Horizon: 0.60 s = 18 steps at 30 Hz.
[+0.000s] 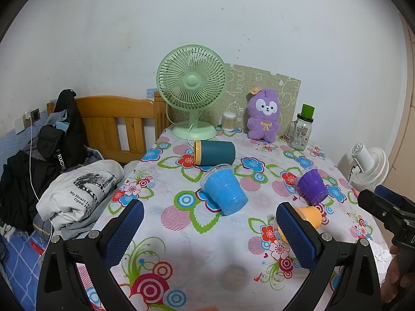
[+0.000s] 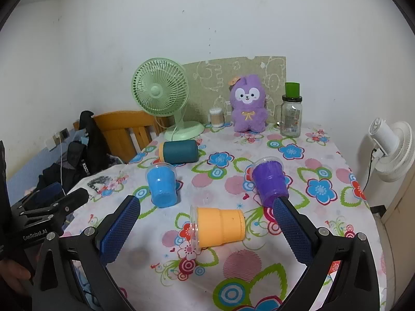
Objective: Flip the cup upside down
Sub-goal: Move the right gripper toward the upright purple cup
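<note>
Four cups on sides on flowered table: orange cup nearest, between right gripper fingers, untouched. Blue cup left, purple cup right, teal cup behind. Right gripper spread wide, empty. Left gripper spread wide, empty, above table edge.

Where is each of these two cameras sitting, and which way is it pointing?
Left wrist: on the left gripper, facing the wall across the floral table; own open fingers, the right gripper at the right edge.
Right wrist: on the right gripper, aimed over the orange cup; own open fingers, the left gripper at the left edge.
Shared: blue cup, purple cup, green fan.
</note>
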### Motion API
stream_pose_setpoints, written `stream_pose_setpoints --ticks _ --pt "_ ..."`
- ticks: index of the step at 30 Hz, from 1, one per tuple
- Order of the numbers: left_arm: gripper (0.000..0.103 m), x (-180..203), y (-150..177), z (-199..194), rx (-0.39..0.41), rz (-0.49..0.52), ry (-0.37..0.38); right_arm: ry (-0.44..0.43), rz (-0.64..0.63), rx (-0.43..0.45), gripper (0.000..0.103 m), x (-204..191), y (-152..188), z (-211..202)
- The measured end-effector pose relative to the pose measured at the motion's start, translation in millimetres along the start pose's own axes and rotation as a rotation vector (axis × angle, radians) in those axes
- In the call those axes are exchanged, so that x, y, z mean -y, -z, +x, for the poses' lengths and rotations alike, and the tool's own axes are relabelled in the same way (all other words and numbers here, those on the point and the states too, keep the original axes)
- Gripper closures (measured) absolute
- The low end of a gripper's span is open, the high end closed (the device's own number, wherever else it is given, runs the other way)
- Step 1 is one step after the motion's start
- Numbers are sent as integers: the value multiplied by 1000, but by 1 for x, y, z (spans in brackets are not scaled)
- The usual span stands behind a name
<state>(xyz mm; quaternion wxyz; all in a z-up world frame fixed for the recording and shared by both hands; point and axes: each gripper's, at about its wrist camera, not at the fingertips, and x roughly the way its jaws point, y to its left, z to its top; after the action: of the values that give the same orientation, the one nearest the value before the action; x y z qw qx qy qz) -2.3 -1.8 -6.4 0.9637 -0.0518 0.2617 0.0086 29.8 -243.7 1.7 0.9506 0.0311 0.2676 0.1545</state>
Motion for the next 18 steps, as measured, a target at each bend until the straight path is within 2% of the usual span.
stream_pose_setpoints --ticks 13,18 --pt "0 6 0 14 -32 4 12 9 8 -19 0 1 3 7" --pt "0 11 -2 24 -51 10 28 25 31 -38 0 17 0 17"
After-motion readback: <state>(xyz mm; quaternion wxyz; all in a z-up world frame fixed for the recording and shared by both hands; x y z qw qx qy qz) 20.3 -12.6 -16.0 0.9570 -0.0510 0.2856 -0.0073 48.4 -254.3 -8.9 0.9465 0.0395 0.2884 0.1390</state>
